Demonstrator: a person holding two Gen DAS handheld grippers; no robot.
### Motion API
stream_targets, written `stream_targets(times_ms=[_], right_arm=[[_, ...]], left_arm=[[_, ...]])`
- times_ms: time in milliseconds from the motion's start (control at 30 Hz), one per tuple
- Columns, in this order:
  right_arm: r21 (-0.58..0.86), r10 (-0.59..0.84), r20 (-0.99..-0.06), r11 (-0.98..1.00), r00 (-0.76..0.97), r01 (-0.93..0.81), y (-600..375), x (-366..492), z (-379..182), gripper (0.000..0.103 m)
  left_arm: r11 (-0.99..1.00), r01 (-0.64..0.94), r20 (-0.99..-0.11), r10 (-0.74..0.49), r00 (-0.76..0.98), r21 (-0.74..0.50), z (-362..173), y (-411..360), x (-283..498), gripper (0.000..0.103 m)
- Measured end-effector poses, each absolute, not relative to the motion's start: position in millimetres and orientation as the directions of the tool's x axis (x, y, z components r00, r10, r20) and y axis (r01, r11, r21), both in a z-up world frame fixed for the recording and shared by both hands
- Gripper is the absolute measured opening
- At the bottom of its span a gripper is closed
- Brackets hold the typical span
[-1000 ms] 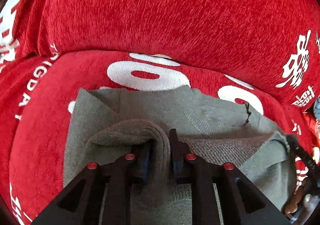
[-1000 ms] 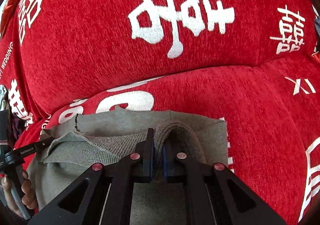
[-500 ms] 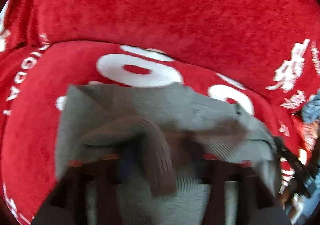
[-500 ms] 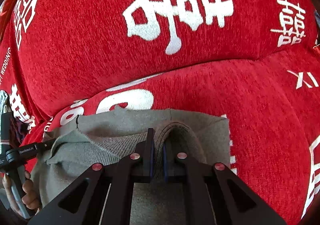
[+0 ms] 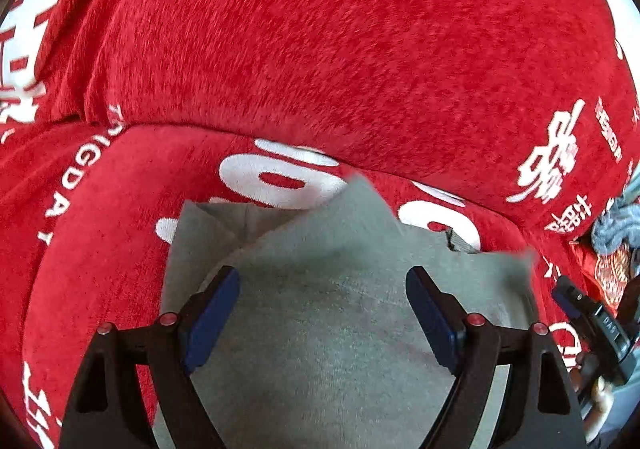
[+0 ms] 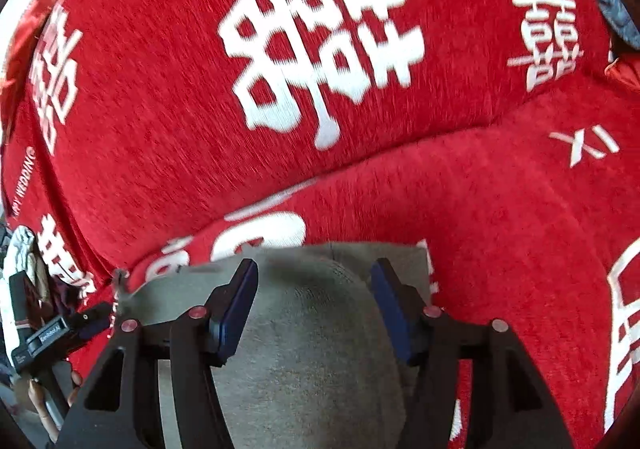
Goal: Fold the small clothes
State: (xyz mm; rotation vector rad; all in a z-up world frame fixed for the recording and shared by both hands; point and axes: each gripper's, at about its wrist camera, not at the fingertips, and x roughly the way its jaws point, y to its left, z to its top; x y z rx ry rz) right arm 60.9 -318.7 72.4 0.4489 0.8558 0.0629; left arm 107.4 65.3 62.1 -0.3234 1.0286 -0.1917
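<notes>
Both grippers — left gripper (image 5: pixel 322 313), right gripper (image 6: pixel 314 305) — have just opened wide, letting go of the grey knit garment (image 5: pixel 340 329); lift straight up so the fold stays flat.

Left wrist view: looks forward and steeply down along the left gripper (image 5: pixel 322 313), close over the grey garment (image 5: pixel 320 349) on a red sofa cover (image 5: pixel 360 49); the right gripper (image 5: pixel 588 323) shows at its right edge. Right wrist view: same downward angle past the right gripper (image 6: pixel 314 307), with the left gripper (image 6: pixel 60 333) at lower left. Both share the garment and the seat-back crease.
</notes>
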Motion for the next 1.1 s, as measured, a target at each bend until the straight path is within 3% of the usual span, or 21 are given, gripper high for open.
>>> stream_targets(times_ms=[200, 333, 500, 600, 800, 967, 1100], right_arm=[[0.257, 0.217, -0.756, 0.966, 0.617, -0.026, -271, 67, 71, 0.063], [0.173, 0.185, -0.805, 0.982, 0.564, -0.076, -250, 84, 53, 0.063], [0.116, 0.096, -0.855, 0.993, 0.51, 0.007, -268, 92, 21, 0.062], [0.166, 0.128, -0.837, 0.986, 0.532, 0.024, -280, 88, 17, 0.062], [0.114, 0.083, -0.835, 0.993, 0.545, 0.023, -270, 72, 36, 0.063], [0.137, 0.133, -0.776, 0.99, 0.616, -0.041, -251, 15, 62, 0.063], [0.085, 0.145, -0.778, 0.988, 0.611, -0.127, -212, -12, 55, 0.063]], left_arm=[[0.965, 0.1, -0.842, -0.262, 0.471, -0.244, 54, 25, 121, 0.086], [0.986, 0.054, -0.874, -0.163, 0.458, -0.156, 34, 21, 146, 0.086], [0.977, 0.01, -0.866, -0.195, 0.46, -0.215, 16, 48, 150, 0.086], [0.982, 0.04, -0.857, -0.182, 0.482, -0.186, 12, 48, 142, 0.086], [0.994, 0.008, -0.861, -0.097, 0.499, -0.108, 27, 44, 127, 0.086], [0.982, 0.03, -0.818, -0.17, 0.55, -0.184, 46, 48, 68, 0.086], [0.996, 0.071, -0.828, -0.085, 0.555, -0.055, 37, 19, 37, 0.086]])
